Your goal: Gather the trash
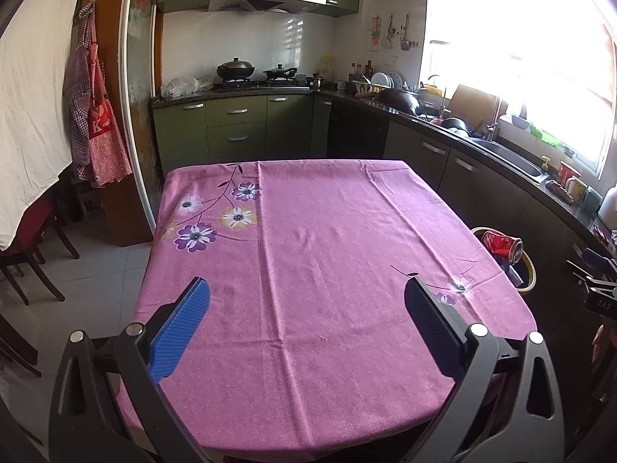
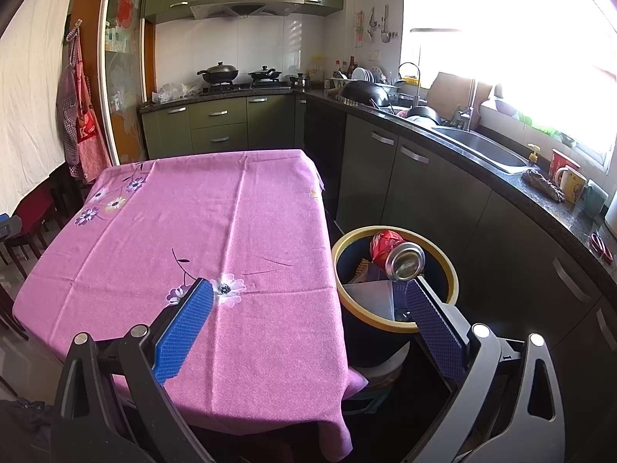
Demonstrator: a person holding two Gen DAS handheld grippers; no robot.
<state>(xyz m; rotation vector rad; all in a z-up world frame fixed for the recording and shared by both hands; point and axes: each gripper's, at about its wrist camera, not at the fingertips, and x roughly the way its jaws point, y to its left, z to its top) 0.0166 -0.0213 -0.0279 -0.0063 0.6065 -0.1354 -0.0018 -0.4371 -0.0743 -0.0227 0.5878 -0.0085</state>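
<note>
A crushed red soda can (image 2: 395, 254) lies tilted in the mouth of a dark bin with a yellow rim (image 2: 452, 270), to the right of the table. The same can (image 1: 503, 247) and bin rim (image 1: 530, 274) show at the right edge of the left wrist view. Paper and other scraps lie under the can. My right gripper (image 2: 310, 289) is open over the table's right edge, its right finger (image 2: 432, 320) in front of the bin and close below the can. My left gripper (image 1: 306, 289) is open above the pink flowered tablecloth (image 1: 308, 250), holding nothing.
The pink cloth (image 2: 193, 231) covers the whole table. A dark counter with a sink (image 2: 482, 146), mugs (image 2: 567, 177) and dishes runs along the right. Green cabinets and a stove with pans (image 1: 235, 69) stand at the back. Red chairs (image 1: 23, 243) stand at the left.
</note>
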